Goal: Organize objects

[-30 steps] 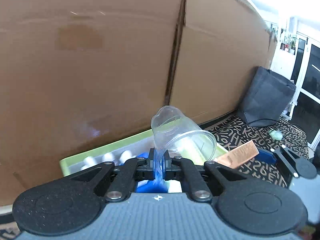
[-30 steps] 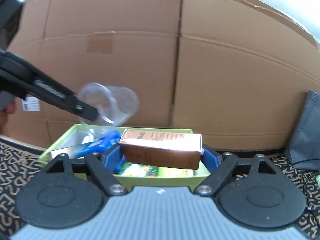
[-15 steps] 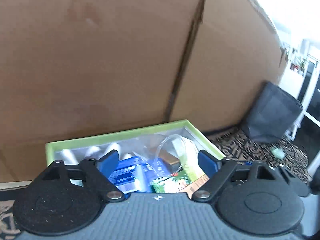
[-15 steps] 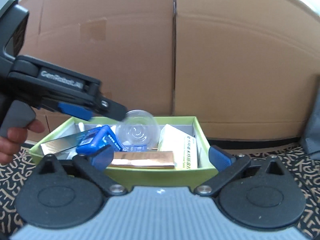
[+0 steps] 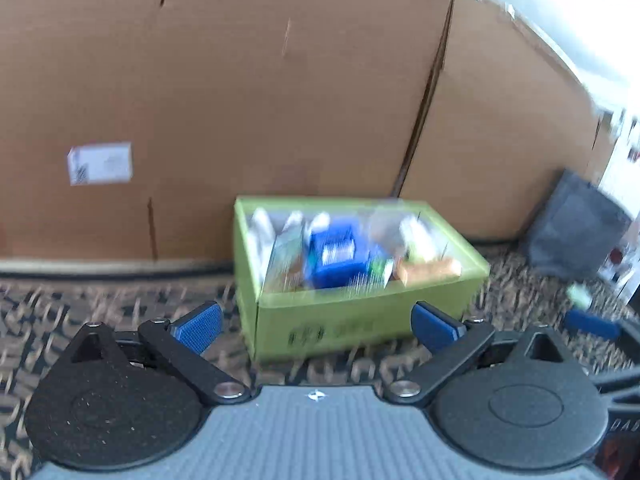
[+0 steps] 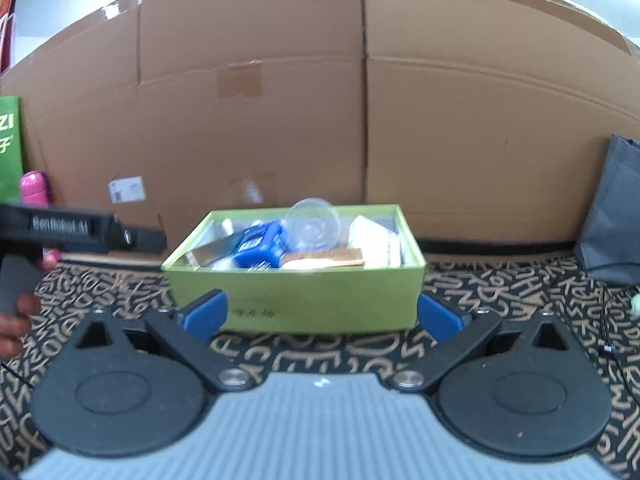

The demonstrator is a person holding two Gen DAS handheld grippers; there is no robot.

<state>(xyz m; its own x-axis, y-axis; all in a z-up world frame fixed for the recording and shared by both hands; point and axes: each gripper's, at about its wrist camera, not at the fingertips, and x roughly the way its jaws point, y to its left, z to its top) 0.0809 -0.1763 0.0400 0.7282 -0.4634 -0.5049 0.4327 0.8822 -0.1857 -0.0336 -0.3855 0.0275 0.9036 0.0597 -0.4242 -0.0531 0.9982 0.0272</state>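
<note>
A lime green box (image 6: 300, 292) stands on the patterned carpet against the cardboard wall. Lying inside it are a clear plastic cup (image 6: 314, 228), a brown carton (image 6: 324, 258), a blue pack (image 6: 260, 246) and a white box (image 6: 376, 240). My right gripper (image 6: 322, 315) is open and empty, just short of the box's front wall. My left gripper (image 5: 316, 326) is back from the green box (image 5: 360, 316); its jaws are opening, with nothing between them. That view is blurred, and the blue pack (image 5: 336, 252) and brown carton (image 5: 430, 270) show only as smears. A hand (image 6: 16, 320) holds the left gripper's handle.
A tall cardboard wall (image 6: 360, 120) closes off the back. A dark grey bag (image 6: 616, 216) leans at the right. A pink item (image 6: 34, 188) and a green sign (image 6: 10, 144) stand at the far left. A small green object (image 5: 578, 294) lies on the carpet (image 6: 520, 292).
The left gripper let go of the clear cup and the right gripper let go of the brown carton; both now lie in the green box. Both grippers opened wide and drew back from it.
</note>
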